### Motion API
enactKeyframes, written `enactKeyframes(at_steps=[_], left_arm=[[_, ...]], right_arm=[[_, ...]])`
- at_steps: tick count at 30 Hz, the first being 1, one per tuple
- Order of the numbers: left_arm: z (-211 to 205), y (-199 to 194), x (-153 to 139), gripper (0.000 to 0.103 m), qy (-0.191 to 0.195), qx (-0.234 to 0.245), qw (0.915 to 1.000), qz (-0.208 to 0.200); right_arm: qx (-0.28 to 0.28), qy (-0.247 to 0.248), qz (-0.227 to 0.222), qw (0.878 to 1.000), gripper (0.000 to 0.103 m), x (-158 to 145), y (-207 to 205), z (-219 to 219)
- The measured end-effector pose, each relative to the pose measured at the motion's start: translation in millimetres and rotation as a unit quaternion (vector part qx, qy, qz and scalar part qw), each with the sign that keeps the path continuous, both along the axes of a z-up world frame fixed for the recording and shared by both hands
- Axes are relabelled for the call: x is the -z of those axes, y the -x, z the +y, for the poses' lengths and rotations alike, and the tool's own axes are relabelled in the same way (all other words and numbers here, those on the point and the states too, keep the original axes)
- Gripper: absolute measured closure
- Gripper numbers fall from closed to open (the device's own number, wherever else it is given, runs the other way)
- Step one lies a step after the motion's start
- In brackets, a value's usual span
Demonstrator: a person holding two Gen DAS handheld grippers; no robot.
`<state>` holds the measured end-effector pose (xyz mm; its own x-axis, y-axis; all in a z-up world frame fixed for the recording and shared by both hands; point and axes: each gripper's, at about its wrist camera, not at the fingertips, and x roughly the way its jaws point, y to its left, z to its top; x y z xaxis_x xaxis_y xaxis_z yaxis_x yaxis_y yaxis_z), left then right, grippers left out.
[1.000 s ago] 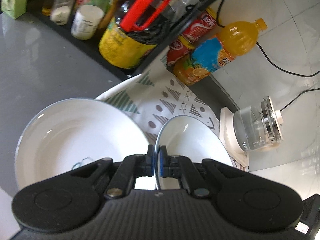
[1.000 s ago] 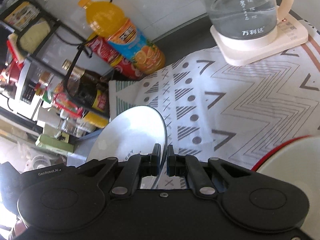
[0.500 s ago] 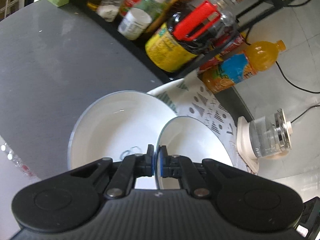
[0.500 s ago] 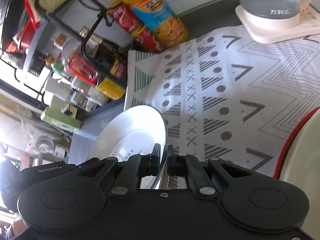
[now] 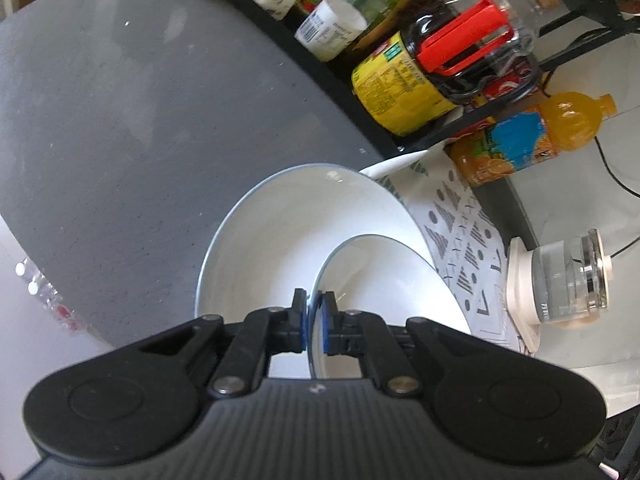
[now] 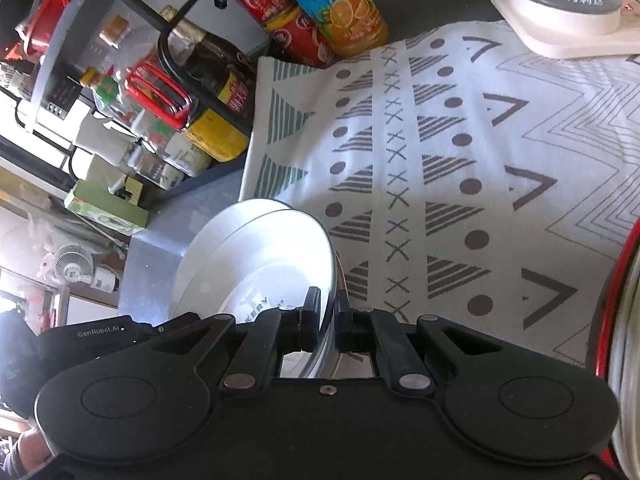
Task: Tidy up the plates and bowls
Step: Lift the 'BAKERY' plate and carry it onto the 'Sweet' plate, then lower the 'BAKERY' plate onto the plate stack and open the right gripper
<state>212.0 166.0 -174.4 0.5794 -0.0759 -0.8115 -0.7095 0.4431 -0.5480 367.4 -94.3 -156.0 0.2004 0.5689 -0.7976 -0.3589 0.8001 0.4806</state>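
Plate [image 5: 384,276] rim pinched between both jaws

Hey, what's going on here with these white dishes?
A person is tidying dishes with two handheld tongs. Both the left tongs and the right tongs are clamped on the rim of a small white plate, carrying it over a larger white plate that lies partly on the grey counter, beside the patterned cloth.

Bright daylight, plate glare, fisheye warp
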Motion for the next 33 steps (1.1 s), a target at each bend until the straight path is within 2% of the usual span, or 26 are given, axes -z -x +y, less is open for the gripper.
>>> enactKeyframes(at_steps=[9, 19, 30, 33], left_arm=[[2, 0, 15, 0.094, -0.005, 0.005, 0.9998, 0.020], [4, -5, 18, 0.090, -0.026, 0.008, 0.9991, 0.032], [7, -10, 12, 0.090, -0.049, 0.033, 0.9973, 0.043], [8, -10, 5, 0.090, -0.070, 0.029, 0.9957, 0.053]], right_arm=[[-0.013, 0.013, -0.003, 1.000, 0.096, 2, -1, 11], [0.004, 0.030, -0.017, 0.999, 0.098, 9, 3, 18], [0.006, 0.034, -0.024, 0.999, 0.097, 8, 4, 22], [0.004, 0.041, -0.025, 0.999, 0.095, 8, 5, 25]])
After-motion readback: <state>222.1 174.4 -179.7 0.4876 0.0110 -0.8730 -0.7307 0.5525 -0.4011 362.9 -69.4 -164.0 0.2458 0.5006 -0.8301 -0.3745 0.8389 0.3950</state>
